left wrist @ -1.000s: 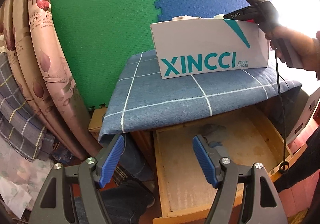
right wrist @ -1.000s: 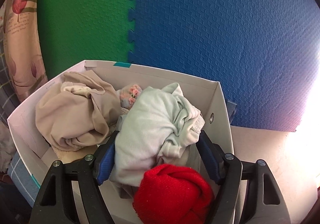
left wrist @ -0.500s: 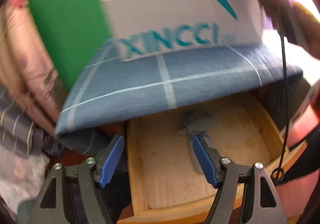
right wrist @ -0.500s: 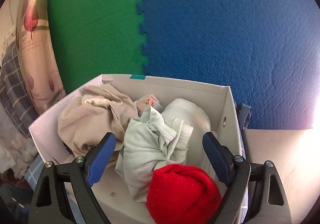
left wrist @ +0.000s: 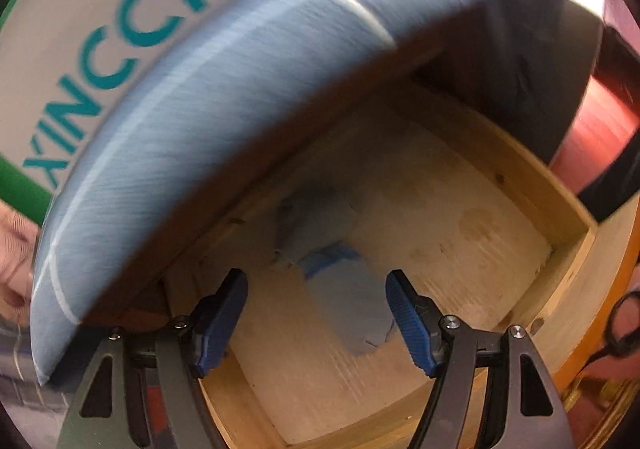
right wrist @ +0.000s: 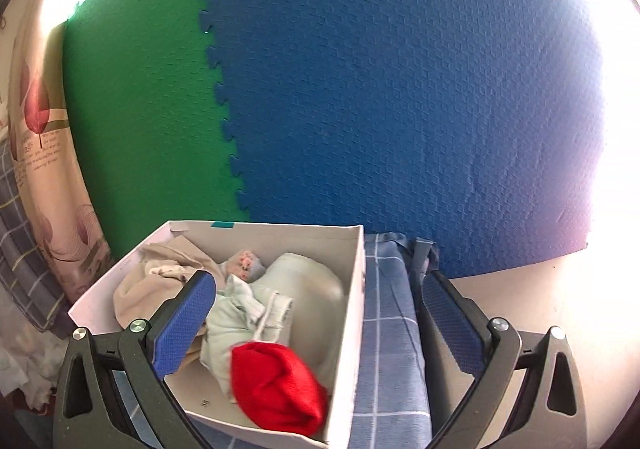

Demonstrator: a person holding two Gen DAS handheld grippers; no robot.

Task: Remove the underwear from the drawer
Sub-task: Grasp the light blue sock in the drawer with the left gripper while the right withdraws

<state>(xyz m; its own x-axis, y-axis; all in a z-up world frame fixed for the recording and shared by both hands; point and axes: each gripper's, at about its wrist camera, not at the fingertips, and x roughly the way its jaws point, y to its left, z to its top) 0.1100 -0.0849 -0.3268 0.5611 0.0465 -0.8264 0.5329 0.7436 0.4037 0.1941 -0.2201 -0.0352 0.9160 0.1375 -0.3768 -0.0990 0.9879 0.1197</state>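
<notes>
A grey-blue piece of underwear (left wrist: 348, 313) lies crumpled on the floor of the open wooden drawer (left wrist: 568, 217). My left gripper (left wrist: 316, 309) hangs open just above it, tilted down into the drawer, its blue pads on either side and not touching the cloth. My right gripper (right wrist: 316, 281) is over the white shoe box (right wrist: 356, 329), its jaws opening wide with nothing between them. In the box lie a pale green garment (right wrist: 240, 313), a beige one (right wrist: 136, 293) and a red one (right wrist: 280, 385).
A blue checked cloth (left wrist: 240, 109) overhangs the drawer's back, and the box lettered XINCCI (left wrist: 100, 29) stands on it. Green and blue foam mats (right wrist: 400, 109) cover the wall. A patterned curtain (right wrist: 36, 153) hangs left. A black cable loop (left wrist: 624, 325) dangles at the drawer's right.
My left gripper has dropped and rolled toward the drawer, bringing the underwear between its fingers. My right gripper has let go of the pale green garment, spread wide and drawn back upward.
</notes>
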